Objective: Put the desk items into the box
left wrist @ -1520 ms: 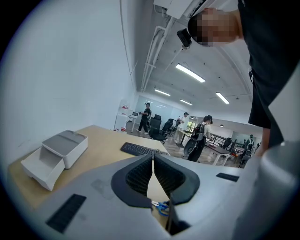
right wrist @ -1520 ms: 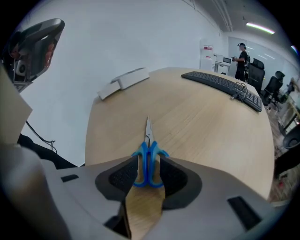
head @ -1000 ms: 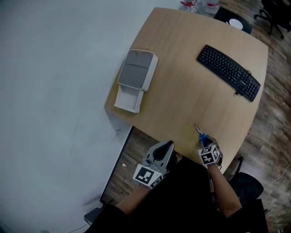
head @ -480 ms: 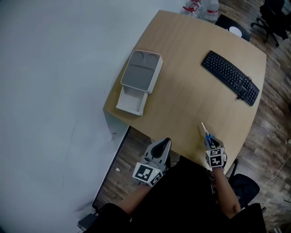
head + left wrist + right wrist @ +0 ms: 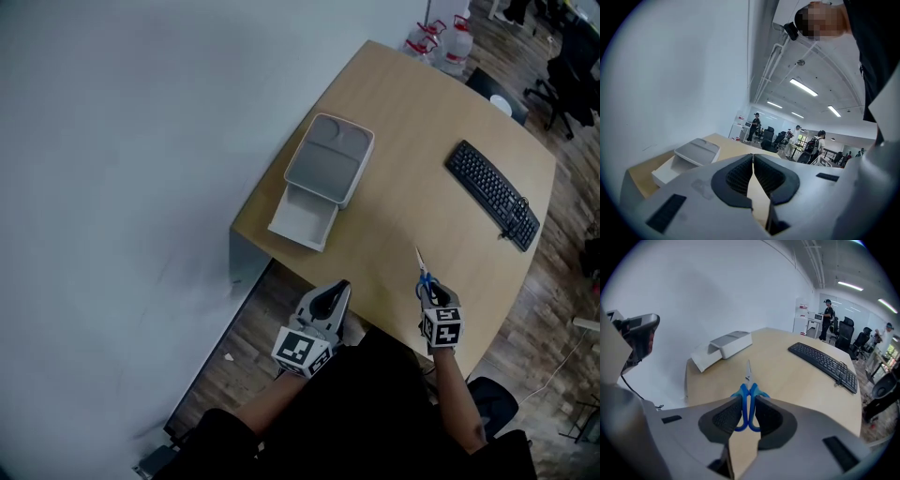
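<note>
While the right gripper (image 5: 427, 295) pinched the blue scissors (image 5: 422, 274) by the handles over the desk's (image 5: 403, 178) near edge | box (image 5: 324, 169) well apart | left gripper (image 5: 333, 298) jaws pressed together, empty | risk: slim loops could pivot or slip free during the carry.

Tool (image 5: 753, 158) jaws together, box (image 5: 696, 152) on desk (image 5: 731, 146)

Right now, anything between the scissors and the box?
Nothing visible. Only bare desk lies between the scissors in the right tongs and the box; the keyboard sits well off to the side.
</note>
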A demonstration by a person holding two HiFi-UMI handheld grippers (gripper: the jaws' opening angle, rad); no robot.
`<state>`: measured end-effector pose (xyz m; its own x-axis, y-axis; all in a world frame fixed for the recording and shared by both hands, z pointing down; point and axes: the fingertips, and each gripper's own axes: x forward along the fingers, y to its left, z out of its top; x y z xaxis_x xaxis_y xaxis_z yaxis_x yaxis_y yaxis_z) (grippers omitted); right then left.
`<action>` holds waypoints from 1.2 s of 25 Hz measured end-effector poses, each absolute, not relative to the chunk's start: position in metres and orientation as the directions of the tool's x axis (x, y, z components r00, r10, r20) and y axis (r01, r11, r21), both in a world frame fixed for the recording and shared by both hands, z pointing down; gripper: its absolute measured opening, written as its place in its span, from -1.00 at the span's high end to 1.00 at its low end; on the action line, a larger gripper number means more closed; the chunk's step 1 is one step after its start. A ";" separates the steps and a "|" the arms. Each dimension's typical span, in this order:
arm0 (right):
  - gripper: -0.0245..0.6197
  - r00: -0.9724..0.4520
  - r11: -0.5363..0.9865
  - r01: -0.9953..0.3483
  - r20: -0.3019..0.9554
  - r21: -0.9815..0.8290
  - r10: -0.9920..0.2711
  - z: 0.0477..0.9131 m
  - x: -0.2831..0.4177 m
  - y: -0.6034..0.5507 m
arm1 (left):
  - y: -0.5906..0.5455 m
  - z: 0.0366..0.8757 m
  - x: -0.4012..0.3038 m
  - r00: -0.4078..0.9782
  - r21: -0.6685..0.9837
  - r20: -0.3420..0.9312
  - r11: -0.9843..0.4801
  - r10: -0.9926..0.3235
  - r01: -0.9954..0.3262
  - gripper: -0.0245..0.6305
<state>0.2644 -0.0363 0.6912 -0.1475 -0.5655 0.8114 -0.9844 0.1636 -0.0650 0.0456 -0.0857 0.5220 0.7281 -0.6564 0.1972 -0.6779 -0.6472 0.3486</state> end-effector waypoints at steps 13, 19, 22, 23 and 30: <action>0.47 -0.258 0.297 -0.950 0.768 -0.092 -0.586 0.656 0.112 -0.134 | -0.116 0.519 -0.054 0.692 0.357 0.154 -0.613 -0.705 -0.705 0.86; 0.47 -0.266 0.318 -0.945 0.759 -0.083 -0.594 0.645 0.057 -0.162 | -0.120 0.534 -0.093 0.693 0.375 0.162 -0.606 -0.702 -0.701 0.86; 0.47 -0.272 0.323 -0.942 0.760 -0.086 -0.591 0.645 0.036 -0.169 | -0.119 0.540 -0.108 0.698 0.384 0.162 -0.607 -0.698 -0.696 0.86; 0.47 -0.274 0.327 -0.941 0.760 -0.087 -0.589 0.646 0.030 -0.172 | -0.120 0.543 -0.113 0.698 0.378 0.169 -0.608 -0.696 -0.698 0.86; 0.47 -0.299 0.360 -0.928 0.766 -0.095 -0.569 0.656 -0.003 -0.197 | -0.125 0.548 -0.134 0.681 0.362 0.180 -0.596 -0.710 -0.717 0.86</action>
<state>-0.0034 -0.1974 0.6562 -0.2993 -0.5692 0.7658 -0.9281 0.3599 -0.0953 -0.1341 -0.1249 0.5476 0.6810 -0.7097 0.1803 -0.7169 -0.5959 0.3619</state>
